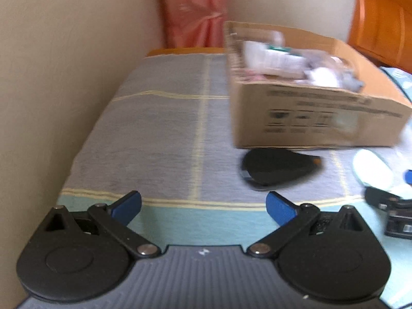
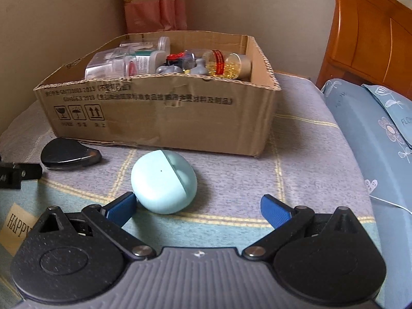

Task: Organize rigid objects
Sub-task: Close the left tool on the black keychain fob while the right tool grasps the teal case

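A cardboard box (image 2: 164,118) sits on the bed, holding several bottles and jars; it also shows in the left wrist view (image 1: 309,118), blurred. A pale mint round case (image 2: 163,181) lies in front of the box, just ahead of my right gripper (image 2: 198,209), which is open and empty; its left fingertip is close to the case. A black teardrop-shaped object (image 2: 69,157) lies left of the case, against the box front; it shows in the left wrist view (image 1: 275,166). My left gripper (image 1: 203,207) is open and empty, left of that black object.
A checked grey and teal cover (image 2: 296,159) lies over the bed. A blue flowered pillow (image 2: 373,139) lies at the right under a wooden headboard (image 2: 370,33). A wall (image 1: 51,77) runs along the left. The left gripper's body (image 2: 15,175) shows at the right wrist view's left edge.
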`<state>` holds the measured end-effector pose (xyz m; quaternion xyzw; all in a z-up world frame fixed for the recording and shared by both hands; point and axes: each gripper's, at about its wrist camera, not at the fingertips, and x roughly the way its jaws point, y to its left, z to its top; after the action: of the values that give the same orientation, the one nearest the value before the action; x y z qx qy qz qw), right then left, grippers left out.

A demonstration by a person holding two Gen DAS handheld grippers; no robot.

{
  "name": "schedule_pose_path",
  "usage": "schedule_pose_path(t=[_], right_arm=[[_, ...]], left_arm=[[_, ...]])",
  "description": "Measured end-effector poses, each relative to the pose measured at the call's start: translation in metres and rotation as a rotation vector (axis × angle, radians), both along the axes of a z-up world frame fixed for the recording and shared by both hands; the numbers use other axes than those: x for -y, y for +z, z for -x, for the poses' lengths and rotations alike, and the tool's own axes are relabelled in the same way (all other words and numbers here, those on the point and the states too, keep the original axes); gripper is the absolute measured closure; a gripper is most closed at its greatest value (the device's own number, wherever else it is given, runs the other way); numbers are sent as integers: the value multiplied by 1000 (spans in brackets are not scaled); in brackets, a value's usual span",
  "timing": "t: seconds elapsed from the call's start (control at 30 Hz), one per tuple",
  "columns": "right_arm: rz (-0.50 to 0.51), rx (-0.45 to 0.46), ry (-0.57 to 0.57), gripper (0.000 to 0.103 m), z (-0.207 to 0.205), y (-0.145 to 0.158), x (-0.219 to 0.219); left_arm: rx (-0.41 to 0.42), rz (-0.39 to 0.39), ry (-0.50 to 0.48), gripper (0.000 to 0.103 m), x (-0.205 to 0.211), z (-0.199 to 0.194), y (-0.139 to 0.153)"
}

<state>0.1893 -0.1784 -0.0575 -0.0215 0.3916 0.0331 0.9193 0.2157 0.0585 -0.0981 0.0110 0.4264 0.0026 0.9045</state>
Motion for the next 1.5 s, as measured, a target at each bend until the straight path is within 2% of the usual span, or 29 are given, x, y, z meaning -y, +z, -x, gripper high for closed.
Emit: schedule_pose_path(t=[0.2,0.37,0.6,0.7,1.0,1.2,1.5], right_arm=[[0,11,3,0,2,0,2],[-2,17,14,0,7,0,10],[-3,32,45,0,10,0,14],[-3,33,44,0,10,0,14],[-2,32,51,0,11,1,14],[-2,27,59,0,7,2,13],[3,1,155,0,-4,4,13]], left_arm=[[-35,57,-95,1,34,-9,-1],[-20,36,-46,1,44,-19,-7],[4,34,-57,1,60,-32,-8],[10,36,-45,1,59,-35,-9],[42,34,-92,1,36,-17,-11],[54,37,-62,2,41,-18,-11],[60,46,-54,14,43,-19,-8]])
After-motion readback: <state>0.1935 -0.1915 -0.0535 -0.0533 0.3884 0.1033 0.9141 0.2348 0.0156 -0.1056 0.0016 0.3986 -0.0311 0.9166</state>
